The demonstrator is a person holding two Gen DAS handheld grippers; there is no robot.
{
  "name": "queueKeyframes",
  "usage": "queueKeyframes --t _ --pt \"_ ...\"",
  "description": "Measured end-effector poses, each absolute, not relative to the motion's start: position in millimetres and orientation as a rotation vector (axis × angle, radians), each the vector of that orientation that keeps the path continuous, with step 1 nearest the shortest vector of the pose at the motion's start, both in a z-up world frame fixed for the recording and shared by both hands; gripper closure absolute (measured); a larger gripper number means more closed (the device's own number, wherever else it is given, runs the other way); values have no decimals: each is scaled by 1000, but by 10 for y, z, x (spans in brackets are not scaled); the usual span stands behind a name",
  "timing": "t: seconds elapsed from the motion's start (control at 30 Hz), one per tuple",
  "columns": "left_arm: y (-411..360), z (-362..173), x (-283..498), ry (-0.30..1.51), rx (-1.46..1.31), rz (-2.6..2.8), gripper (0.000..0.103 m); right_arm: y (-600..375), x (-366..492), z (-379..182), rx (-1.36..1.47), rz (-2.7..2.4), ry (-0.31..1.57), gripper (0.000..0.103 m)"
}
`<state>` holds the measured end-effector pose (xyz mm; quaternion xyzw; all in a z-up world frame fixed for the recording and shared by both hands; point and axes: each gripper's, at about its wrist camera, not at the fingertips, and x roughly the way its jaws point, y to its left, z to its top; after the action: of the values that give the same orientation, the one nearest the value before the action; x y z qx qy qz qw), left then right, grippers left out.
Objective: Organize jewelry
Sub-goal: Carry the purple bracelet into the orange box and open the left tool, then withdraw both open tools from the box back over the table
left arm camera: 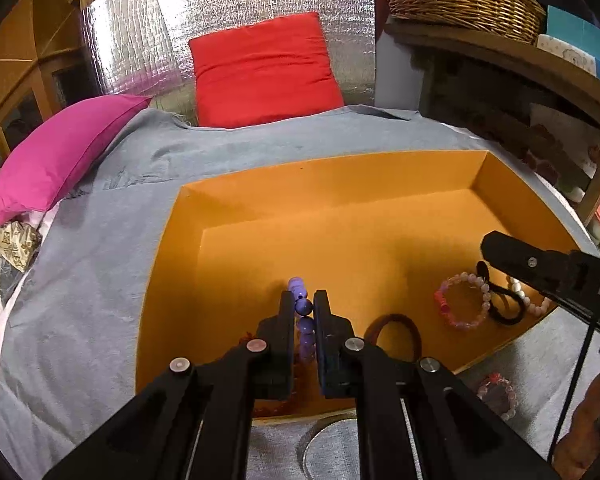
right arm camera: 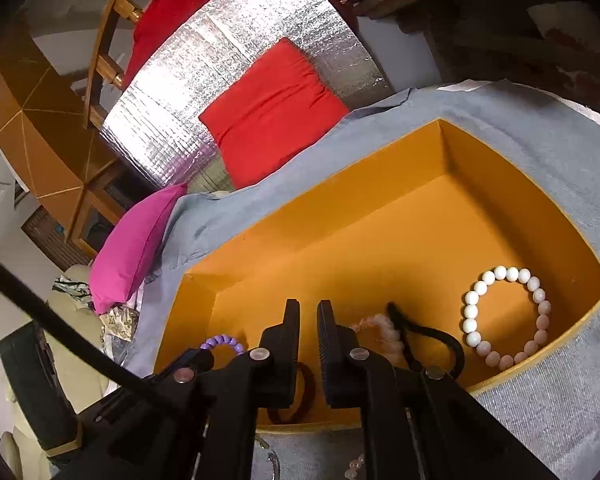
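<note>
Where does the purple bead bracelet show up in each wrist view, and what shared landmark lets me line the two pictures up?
Left wrist view: the purple bead bracelet is at bottom centre, clamped between the left hand-held gripper fingers, over the orange box.
Right wrist view: the purple bead bracelet is at lower left, sticking out of the other gripper, at the box's near left corner.
Shared landmark: the red cushion against the silver foil, beyond the box.

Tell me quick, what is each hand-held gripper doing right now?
Left hand-held gripper: closed on a purple round-bead bracelet over the orange cardboard box.
Right hand-held gripper: closed, holding nothing.
</note>
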<state>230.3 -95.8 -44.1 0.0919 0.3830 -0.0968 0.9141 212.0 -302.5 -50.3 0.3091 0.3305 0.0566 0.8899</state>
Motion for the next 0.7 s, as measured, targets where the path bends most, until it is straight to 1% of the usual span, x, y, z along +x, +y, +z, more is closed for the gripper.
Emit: queueKeyframes --t 0.07,0.1,0.17,0.2,0.23,0.27,0.37,0.43,0.5,0.57,0.63,0.67,0.7 --pt "-965 -445 2291 789 197 -198 93 -3027 2099 -498 645 115 688 91" --pt "-967 -445 2287 790 201 -195 90 -3035 2090 -497 646 114 688 91" --pt "-971 -440 2270 786 212 -192 77 -3049 2074 -486 651 114 689 91" --pt "-972 -435 2260 781 219 -188 73 -3058 2060 -474 652 114 687 91" --pt "-972 -424 2245 774 226 -181 64 -3063 2051 -464 651 113 686 91" --pt "-969 -409 2228 765 231 -177 59 -3070 2047 -456 651 112 686 91" --pt "-965 -367 2194 748 238 -167 56 -3098 2015 -434 652 110 686 91" --pt "-956 -347 2175 743 237 -163 51 -3116 1992 -424 658 109 689 87" --pt "-955 -339 2151 738 243 -155 46 -3138 1957 -411 658 106 691 79" --pt "-959 -331 2118 732 257 -145 41 -3149 1919 -386 658 109 690 78" --pt "-959 -327 2096 731 263 -143 41 -3155 1882 -356 653 114 688 77" --pt "-956 -323 2082 732 263 -140 41 -3161 1850 -338 653 118 688 75" --pt "-952 -321 2075 733 262 -139 41 -3162 1836 -330 656 120 688 69"
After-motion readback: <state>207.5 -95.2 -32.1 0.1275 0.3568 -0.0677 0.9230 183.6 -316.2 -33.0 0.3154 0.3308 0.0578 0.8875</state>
